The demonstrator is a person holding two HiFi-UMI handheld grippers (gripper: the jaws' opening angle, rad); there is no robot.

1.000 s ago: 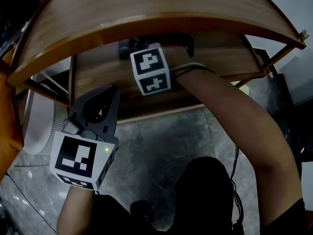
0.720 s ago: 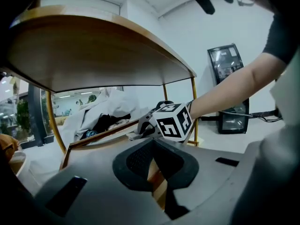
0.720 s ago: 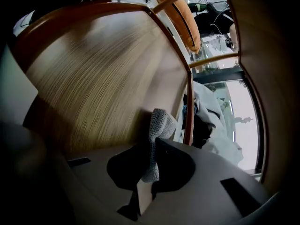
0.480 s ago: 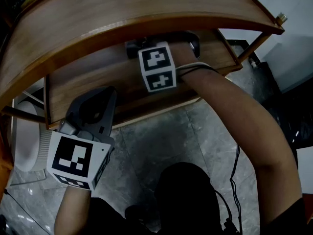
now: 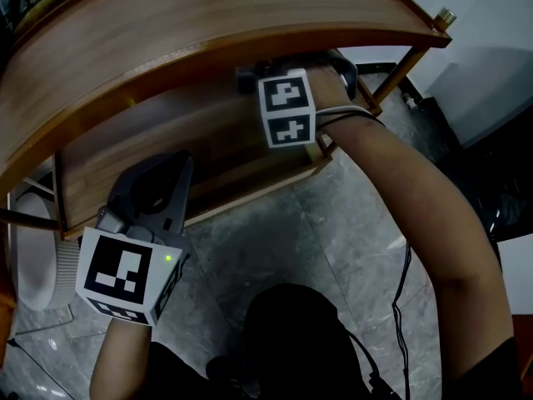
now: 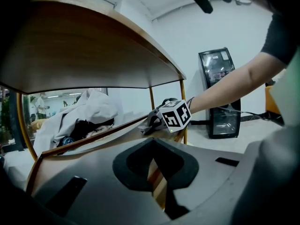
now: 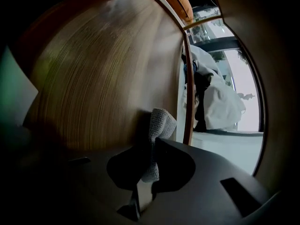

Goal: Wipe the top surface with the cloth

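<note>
The wooden table's curved top surface (image 5: 208, 15) arches over a lower shelf (image 5: 158, 136). My right gripper (image 7: 152, 142) reaches under the top, over the shelf's right end, and its marker cube (image 5: 287, 107) shows in the head view. It is shut on a grey knitted cloth (image 7: 161, 121), which lies against the wood. The left gripper view shows that cloth (image 6: 149, 123) beside the cube. My left gripper (image 5: 171, 169) hangs at the shelf's front edge, shut, with nothing in it.
A brass leg (image 5: 408, 57) stands at the table's right corner. On the grey tiled floor (image 5: 275, 232) a white round object (image 5: 33, 248) sits at the left. A black cabinet (image 6: 220, 93) and a pile of white clothes (image 6: 79, 116) lie beyond.
My right gripper has slid to the right along the lower shelf with the cloth, to its right end. The left gripper has barely moved.
</note>
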